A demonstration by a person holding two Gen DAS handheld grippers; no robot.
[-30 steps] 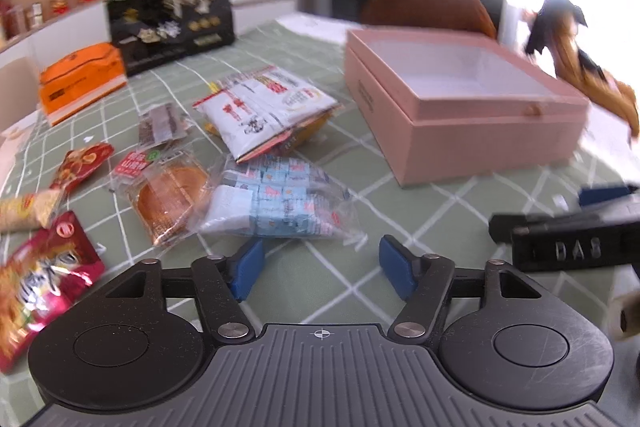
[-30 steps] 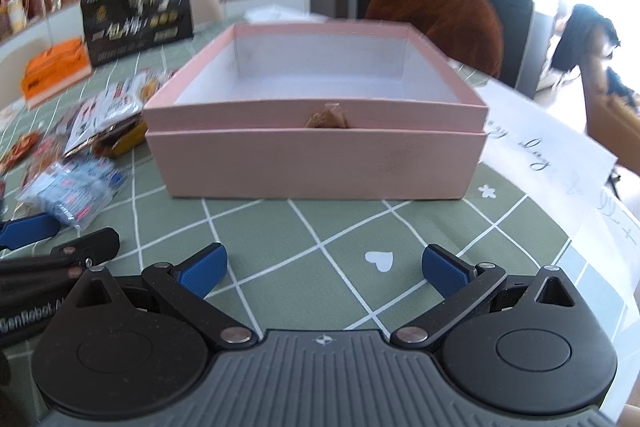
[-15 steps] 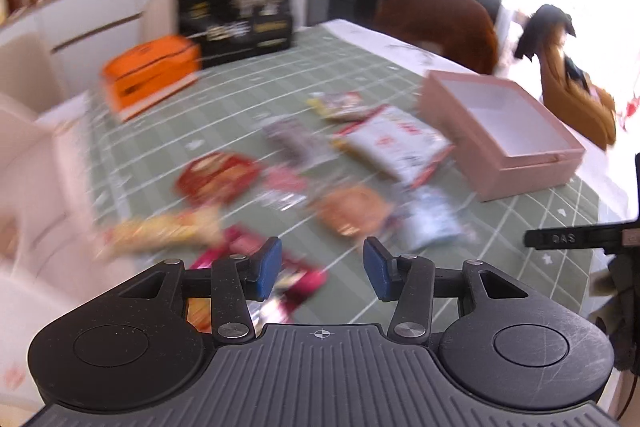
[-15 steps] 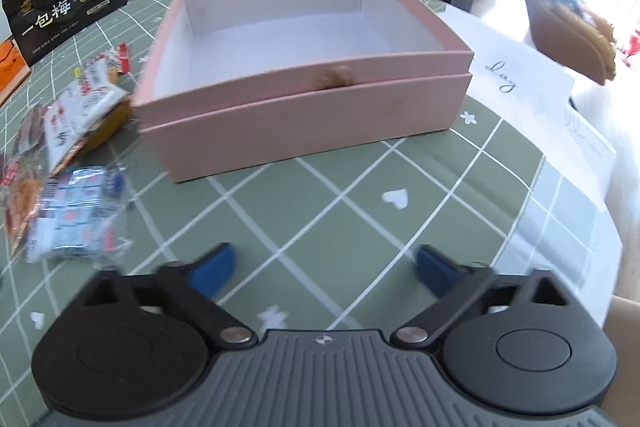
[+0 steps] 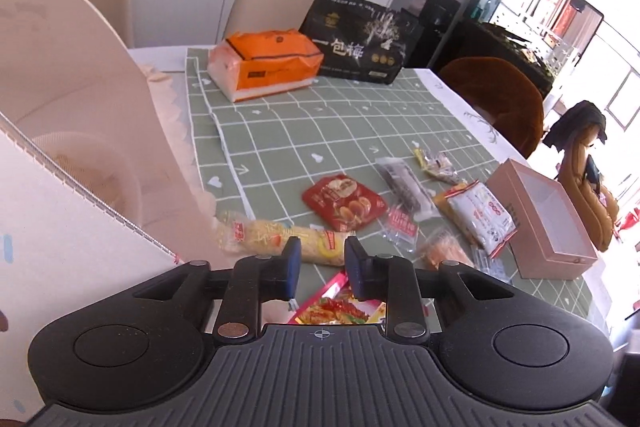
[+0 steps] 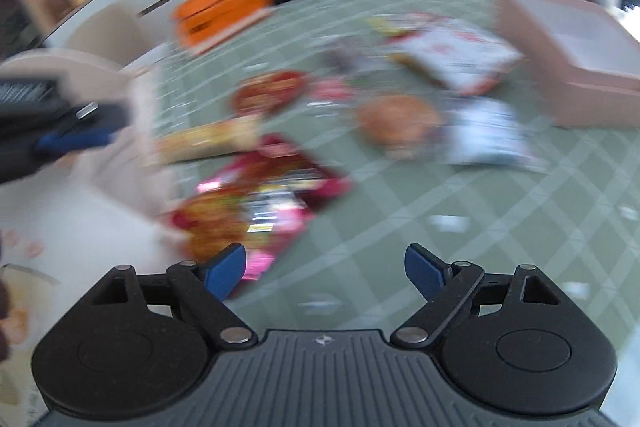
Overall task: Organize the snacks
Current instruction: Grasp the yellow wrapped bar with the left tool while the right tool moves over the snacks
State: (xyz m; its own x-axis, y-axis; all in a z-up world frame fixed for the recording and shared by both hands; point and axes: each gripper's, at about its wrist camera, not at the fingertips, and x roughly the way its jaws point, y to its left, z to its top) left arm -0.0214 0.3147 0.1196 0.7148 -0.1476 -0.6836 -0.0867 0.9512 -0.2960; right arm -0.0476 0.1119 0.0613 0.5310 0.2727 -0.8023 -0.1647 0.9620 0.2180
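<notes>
My left gripper point(image 5: 319, 259) hangs above the near left edge of the table; its jaws have just been closing and now stand narrow, with a small gap left and nothing between the blue pads, so it holds nothing. Through that gap I see the long yellow noodle packet point(image 5: 276, 242) lying crosswise on the green checked tablecloth point(image 5: 320, 131), and nearer to me, partly hidden under the gripper body, a pink and red snack bag point(image 5: 336, 307). Beyond the noodle packet lies a red round-printed snack bag point(image 5: 344, 203), and to its right a small clear sachet with red print point(image 5: 402, 227), a dark bar in clear wrap point(image 5: 406, 187), a small yellow sweet packet point(image 5: 438, 163), a white packet with red print point(image 5: 482, 211) and an orange bun in clear wrap point(image 5: 444, 251). The pink box point(image 5: 544, 223) stands open at the right edge of the table, apart from the snacks, and what I can see of its inside shows only bare white. At the far end sit an orange tissue pack point(image 5: 266, 65) and a black gift box point(image 5: 360, 37), side by side. My right gripper point(image 6: 325, 269) is spread wide, holding nothing, over the near part of the cloth; its view is badly blurred, but I can make out the pink and red bag just ahead of its left finger and the pink box at far right. The left gripper's blue tip shows at that view's left edge.
</notes>
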